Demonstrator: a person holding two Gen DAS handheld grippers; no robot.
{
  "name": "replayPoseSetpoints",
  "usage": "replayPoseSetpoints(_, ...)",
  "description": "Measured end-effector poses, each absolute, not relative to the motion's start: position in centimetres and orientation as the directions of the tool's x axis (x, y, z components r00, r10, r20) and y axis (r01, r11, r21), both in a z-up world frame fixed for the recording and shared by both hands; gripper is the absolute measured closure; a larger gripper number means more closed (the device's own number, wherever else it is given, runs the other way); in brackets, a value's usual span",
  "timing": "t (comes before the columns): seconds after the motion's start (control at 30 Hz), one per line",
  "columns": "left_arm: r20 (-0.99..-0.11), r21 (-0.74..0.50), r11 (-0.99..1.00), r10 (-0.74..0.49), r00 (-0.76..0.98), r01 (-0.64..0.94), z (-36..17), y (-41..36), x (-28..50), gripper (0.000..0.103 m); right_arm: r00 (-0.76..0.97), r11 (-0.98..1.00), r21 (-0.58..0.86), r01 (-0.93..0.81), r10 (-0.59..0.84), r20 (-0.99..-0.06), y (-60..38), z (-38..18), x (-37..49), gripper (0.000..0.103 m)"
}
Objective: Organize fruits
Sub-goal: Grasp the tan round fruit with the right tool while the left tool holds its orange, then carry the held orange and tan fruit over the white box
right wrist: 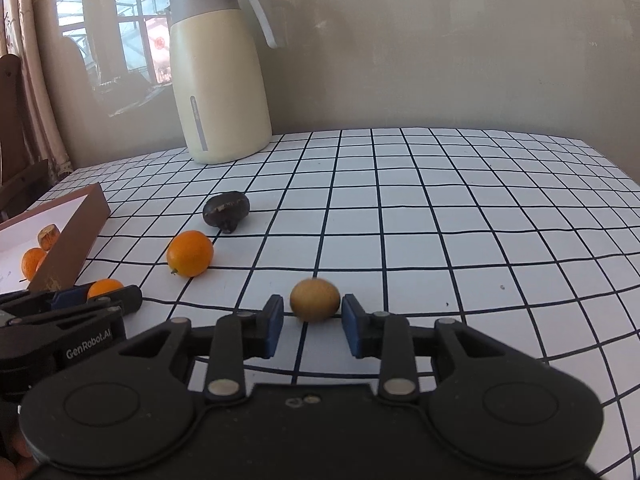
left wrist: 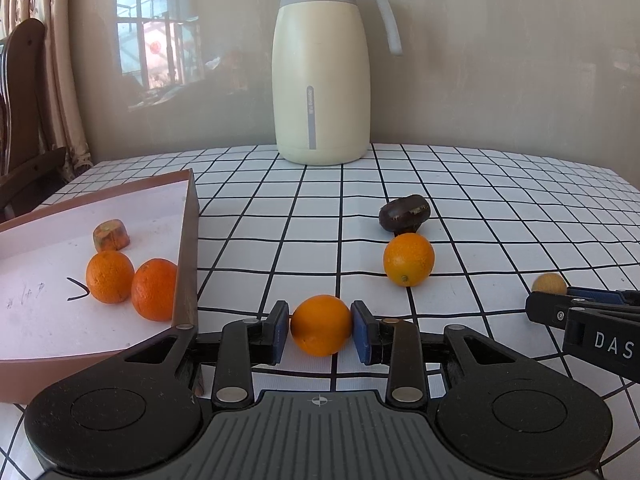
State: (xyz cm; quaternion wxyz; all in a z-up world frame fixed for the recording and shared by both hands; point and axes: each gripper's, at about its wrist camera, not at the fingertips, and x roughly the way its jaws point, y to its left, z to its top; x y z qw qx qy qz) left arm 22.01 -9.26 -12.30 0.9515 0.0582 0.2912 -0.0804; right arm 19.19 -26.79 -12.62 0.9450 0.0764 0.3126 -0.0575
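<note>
At lower centre, the left tool [left wrist: 320, 330] clamps an orange [left wrist: 321, 325] beside the pink box [left wrist: 188, 248], likely boxing it. The right tool [right wrist: 312, 318] brackets a brown fruit [right wrist: 315, 299], pads not touching.

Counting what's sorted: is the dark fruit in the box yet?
No, the dark fruit lies on the checked tablecloth, outside the box.

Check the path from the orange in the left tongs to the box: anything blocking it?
Only the box's near wall stands between the orange in the left tongs and the box floor; the two oranges sit just inside it.
</note>
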Motion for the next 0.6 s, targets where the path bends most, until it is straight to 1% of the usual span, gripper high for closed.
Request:
replayPoseSetpoints(0.17, -0.562, 0.074, 0.979, -0.114, 0.819, 0.188, -12.3, -9.4, 22.0, 0.068, 0.799, 0.981, 0.114, 0.155, -0.056, -0.599, -26.7, -12.6, 19.4, 0.077)
replayPoseSetpoints(0.23, -0.561, 0.076, 0.979, -0.113, 0.82, 0.187, -12.3, -9.4, 22.0, 0.068, 0.808, 0.978, 0.128, 0.166, -0.061, -0.587, -26.9, -12.4, 19.7, 0.071)
replayPoseSetpoints(0.27, -0.561, 0.076, 0.979, -0.113, 0.82, 0.187, -12.3, -9.3, 22.0, 0.068, 0.807, 0.975, 0.14, 0.175, -0.061, -0.587, -27.1, -12.4, 19.9, 0.062)
replayPoseSetpoints(0.3, -0.562, 0.074, 0.98, -0.114, 0.819, 0.187, -12.3, -9.3, 22.0, 0.068, 0.805, 0.974, 0.149, 0.173, -0.052, -0.59, -27.3, -12.5, 20.2, 0.059)
replayPoseSetpoints(0.37, -0.563, 0.069, 0.98, -0.117, 0.818, 0.187, -12.3, -9.3, 22.0, 0.068, 0.805, 0.972, 0.159, 0.173, -0.046, -0.591, -27.4, -12.5, 20.7, 0.06)
replayPoseSetpoints(0.43, -0.563, 0.069, 0.98, -0.116, 0.818, 0.187, -12.3, -9.3, 22.0, 0.068, 0.803, 0.973, 0.154, 0.171, -0.047, -0.594, -27.3, -12.6, 21.1, 0.066)
replayPoseSetpoints(0.47, -0.563, 0.069, 0.98, -0.116, 0.818, 0.187, -12.3, -9.3, 22.0, 0.068, 0.801, 0.974, 0.152, 0.17, -0.046, -0.597, -27.2, -12.7, 21.1, 0.071)
replayPoseSetpoints(0.53, -0.563, 0.07, 0.98, -0.115, 0.819, 0.186, -12.3, -9.3, 22.0, 0.068, 0.802, 0.977, 0.138, 0.165, -0.051, -0.596, -27.0, -12.8, 21.1, 0.074)
replayPoseSetpoints(0.6, -0.562, 0.072, 0.98, -0.114, 0.819, 0.186, -12.3, -9.3, 22.0, 0.068, 0.804, 0.978, 0.135, 0.158, -0.048, -0.593, -26.9, -12.8, 21.3, 0.075)
